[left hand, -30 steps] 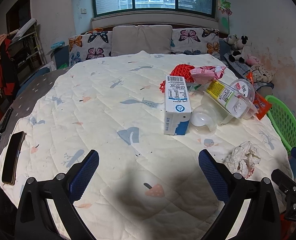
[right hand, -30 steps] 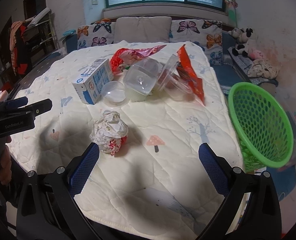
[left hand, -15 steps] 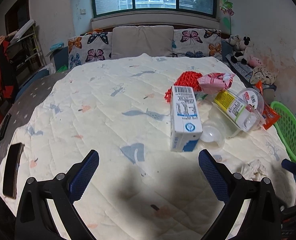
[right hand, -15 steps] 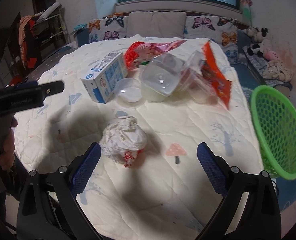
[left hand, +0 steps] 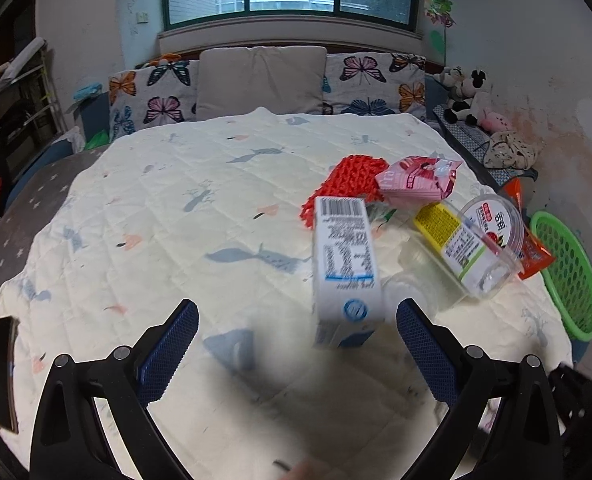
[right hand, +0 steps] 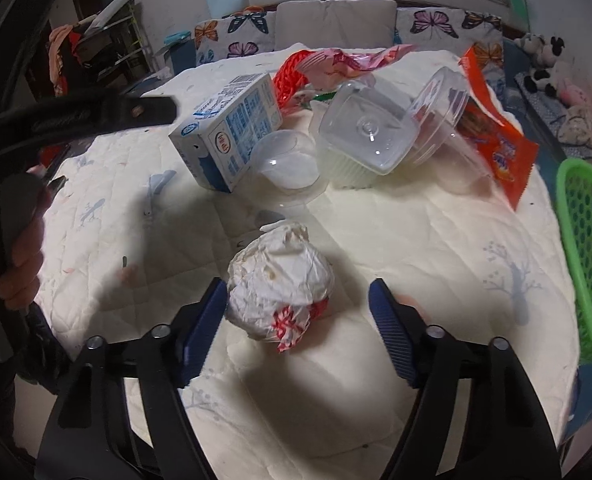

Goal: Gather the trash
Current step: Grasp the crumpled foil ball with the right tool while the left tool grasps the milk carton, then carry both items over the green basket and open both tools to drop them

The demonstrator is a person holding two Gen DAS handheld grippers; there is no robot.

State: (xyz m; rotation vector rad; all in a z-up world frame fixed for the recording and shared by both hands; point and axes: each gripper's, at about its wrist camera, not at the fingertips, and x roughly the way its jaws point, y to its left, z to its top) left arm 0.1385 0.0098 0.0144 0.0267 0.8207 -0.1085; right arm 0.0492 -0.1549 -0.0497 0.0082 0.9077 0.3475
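The right gripper point(right hand: 297, 304) is spread wide, its blue fingers point(right hand: 202, 330) standing on either side of a crumpled paper ball point(right hand: 282, 286); the left finger is just beside or touching the ball, the right one apart from it; the ball, white with red print at its lower edge, lies on the quilt point(right hand: 415, 240) and sits between the fingertips, not pinched.

Beyond the ball lies the rest of the trash in a loose heap; a blue and white milk carton point(right hand: 230, 130) on its side, a small clear cup point(right hand: 286, 166) just beside it, a clear tub point(right hand: 365, 132) tipped against a round clear lid point(right hand: 441, 114), an orange wrapper point(right hand: 495, 136) to the right, a pink wrapper point(right hand: 351, 62) and a red net point(right hand: 292, 76) behind; a green basket point(right hand: 587, 260) stands at the right edge of the quilt, well apart from the ball.

The left gripper point(left hand: 296, 320) is also spread wide and holds nothing; the milk carton point(left hand: 345, 268) lies just ahead of it, nearer the right finger point(left hand: 425, 350); the left view is blurred low down; a labelled tub point(left hand: 461, 248), the pink wrapper point(left hand: 417, 180), the red net point(left hand: 345, 186) and the green basket point(left hand: 567, 268) lie farther right; a dark phone point(left hand: 4, 372) rests at the left edge of the bed.
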